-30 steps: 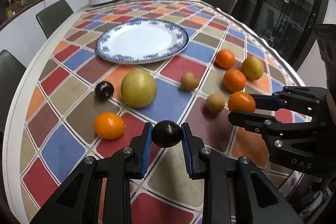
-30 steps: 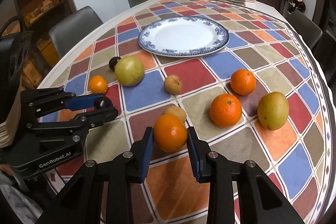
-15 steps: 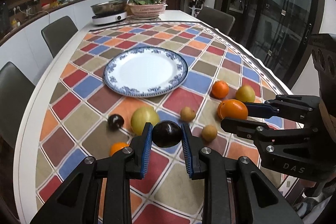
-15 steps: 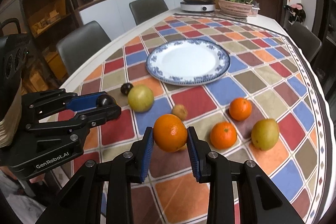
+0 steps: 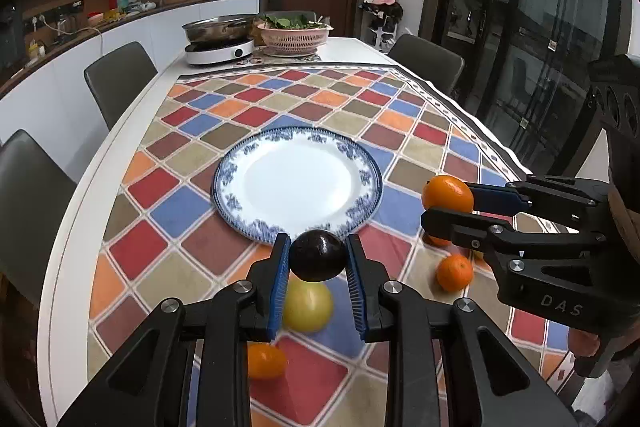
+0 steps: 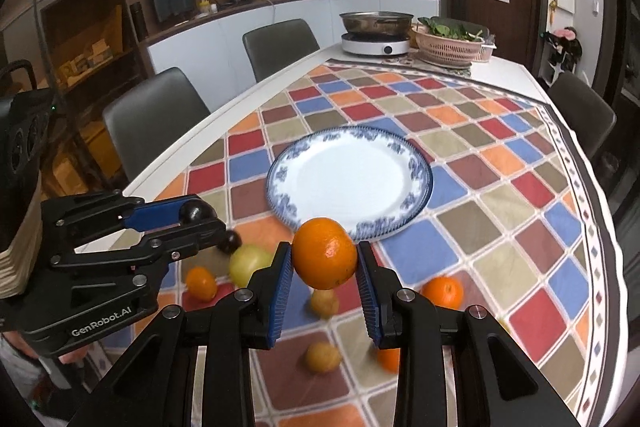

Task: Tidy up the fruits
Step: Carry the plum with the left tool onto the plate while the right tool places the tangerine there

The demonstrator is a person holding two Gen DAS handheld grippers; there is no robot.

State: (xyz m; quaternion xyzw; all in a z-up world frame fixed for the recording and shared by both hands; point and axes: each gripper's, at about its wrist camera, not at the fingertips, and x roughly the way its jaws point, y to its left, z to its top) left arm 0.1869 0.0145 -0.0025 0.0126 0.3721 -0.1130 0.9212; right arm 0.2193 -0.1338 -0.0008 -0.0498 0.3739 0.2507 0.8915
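Observation:
My left gripper (image 5: 318,261) is shut on a dark plum (image 5: 318,255) and holds it in the air, just short of the near rim of the blue-and-white plate (image 5: 296,183). My right gripper (image 6: 324,261) is shut on an orange (image 6: 325,253), also raised near the plate (image 6: 348,179). Each gripper shows in the other's view, the right one (image 5: 448,205) with its orange, the left one (image 6: 196,217) with its plum. On the cloth below lie a yellow-green fruit (image 5: 307,303), oranges (image 5: 454,271) (image 6: 201,282), a second dark plum (image 6: 229,242) and small brown fruits (image 6: 323,357).
The table has a chequered cloth (image 5: 192,195). At its far end stand an induction cooker with a steel pan (image 5: 219,45) and a pink basket of greens (image 5: 294,35). Grey chairs (image 5: 120,83) stand along the sides. Glass doors are to the right.
Both grippers have risen from the table with their fruit and moved forward toward the plate. The loose fruits now lie lower and nearer in both views.

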